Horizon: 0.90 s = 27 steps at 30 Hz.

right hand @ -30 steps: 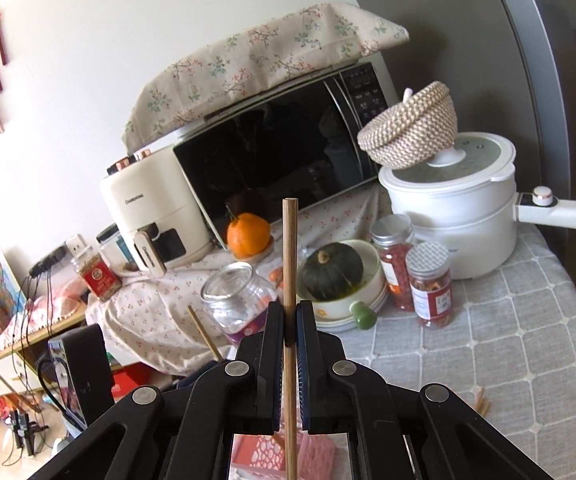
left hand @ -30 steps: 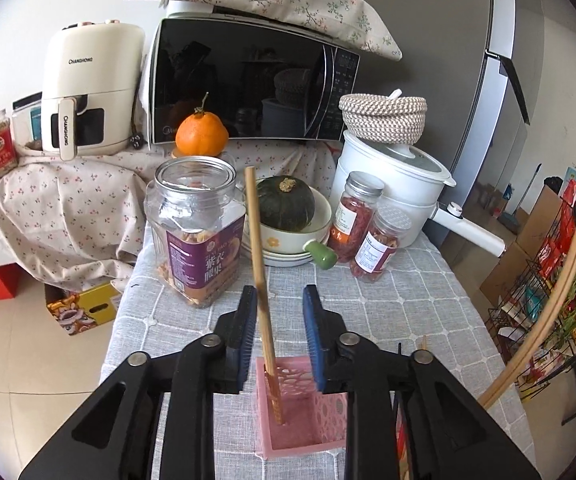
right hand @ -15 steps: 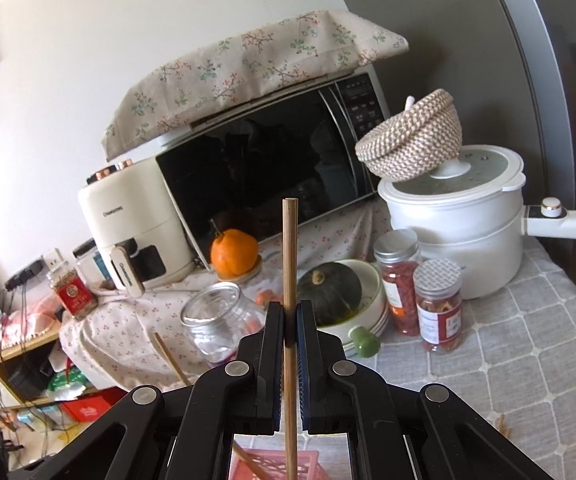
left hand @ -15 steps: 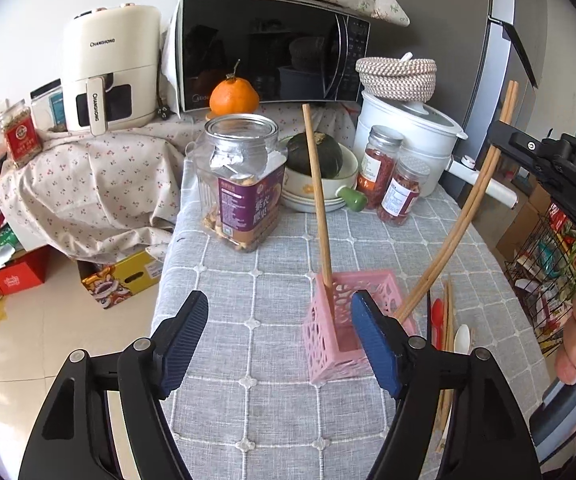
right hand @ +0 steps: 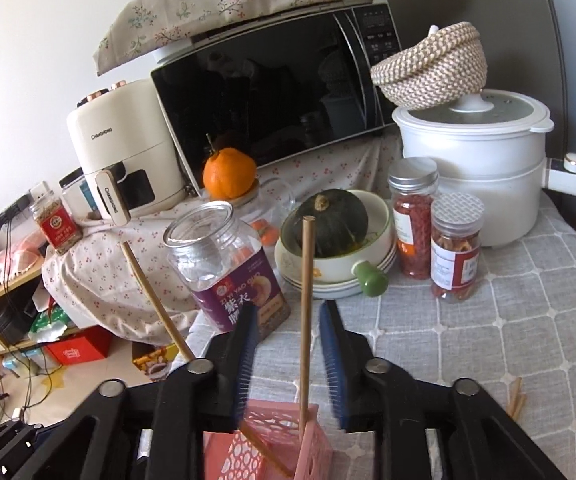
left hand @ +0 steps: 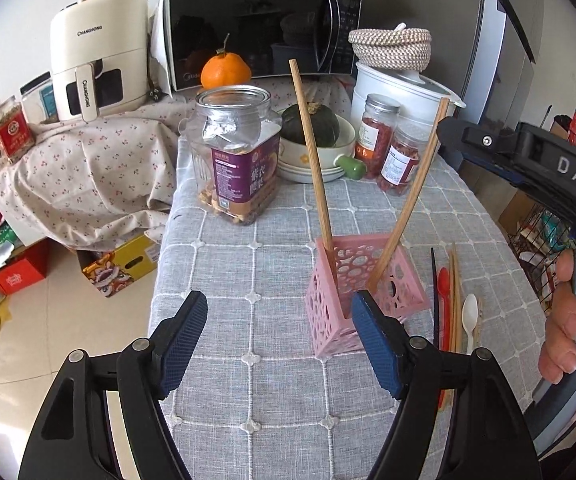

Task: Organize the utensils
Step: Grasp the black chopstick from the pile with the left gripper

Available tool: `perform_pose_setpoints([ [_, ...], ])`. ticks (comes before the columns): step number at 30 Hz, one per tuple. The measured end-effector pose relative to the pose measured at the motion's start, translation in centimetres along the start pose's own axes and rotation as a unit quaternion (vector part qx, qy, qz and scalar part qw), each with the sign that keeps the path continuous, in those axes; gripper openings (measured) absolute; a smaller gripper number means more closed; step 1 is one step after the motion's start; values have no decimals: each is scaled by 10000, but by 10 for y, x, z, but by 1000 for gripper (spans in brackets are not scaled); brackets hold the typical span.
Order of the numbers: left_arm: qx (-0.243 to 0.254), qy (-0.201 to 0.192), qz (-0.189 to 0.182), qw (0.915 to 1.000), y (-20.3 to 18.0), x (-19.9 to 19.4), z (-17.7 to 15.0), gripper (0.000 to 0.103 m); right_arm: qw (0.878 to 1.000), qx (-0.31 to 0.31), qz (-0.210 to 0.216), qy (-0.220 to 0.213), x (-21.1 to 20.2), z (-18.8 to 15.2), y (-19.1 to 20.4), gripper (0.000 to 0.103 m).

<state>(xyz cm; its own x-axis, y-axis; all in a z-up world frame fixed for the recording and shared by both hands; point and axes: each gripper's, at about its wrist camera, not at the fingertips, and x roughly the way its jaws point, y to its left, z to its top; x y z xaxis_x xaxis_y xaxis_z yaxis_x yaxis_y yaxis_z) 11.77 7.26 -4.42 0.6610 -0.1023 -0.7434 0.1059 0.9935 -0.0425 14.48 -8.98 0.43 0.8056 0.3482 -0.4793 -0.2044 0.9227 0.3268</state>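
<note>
A pink perforated basket stands on the grey checked tablecloth with two wooden chopsticks in it. One chopstick leans left, the other leans right. My left gripper is open and holds nothing, just in front of the basket. My right gripper is above the basket; its jaws are opening. The upright chopstick stands between its pads without touching them. Beside the basket lie a black chopstick, a red spoon, more wooden chopsticks and a white spoon.
Behind the basket stand a clear jar with a purple label, a bowl holding a green squash, two spice jars and a white pot. Further back are a microwave and an air fryer. The table's left edge drops to the floor.
My left gripper opened, let go of its chopstick and drew back from the basket. My right gripper lowered its chopstick into the basket and parted its jaws.
</note>
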Motion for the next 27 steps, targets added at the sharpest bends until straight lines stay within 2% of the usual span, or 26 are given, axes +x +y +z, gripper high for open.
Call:
perform_pose_setpoints([
  [1,12,25,-19,10000,-1,1,0,77,10000,40,55,-20,-6,2,-2,49],
  [5,70,154,-85,9998,-8,3,-3,77,10000,66,57,13,-28,7,-8,61],
  [10,92,614,-241,9978,-18,12,-10,77,9996,141,-61,231,-50,4,-28,75],
  [18,8,1167,-556,9916,-35,28,-27,77,9938,240,-529,951,-61,-15,-60,80],
  [23,-68,1563,-766,9847,-53,45,-36,76,9892,74,-704,1286,-60,-29,-74,81],
  [26,76,1642,-778,9833,-70,53,-41,72,9853,55,-784,1513,-56,-38,-84,81],
  [27,138,1657,-763,9831,-75,56,-42,67,9838,44,-822,1591,-55,-41,-87,81],
])
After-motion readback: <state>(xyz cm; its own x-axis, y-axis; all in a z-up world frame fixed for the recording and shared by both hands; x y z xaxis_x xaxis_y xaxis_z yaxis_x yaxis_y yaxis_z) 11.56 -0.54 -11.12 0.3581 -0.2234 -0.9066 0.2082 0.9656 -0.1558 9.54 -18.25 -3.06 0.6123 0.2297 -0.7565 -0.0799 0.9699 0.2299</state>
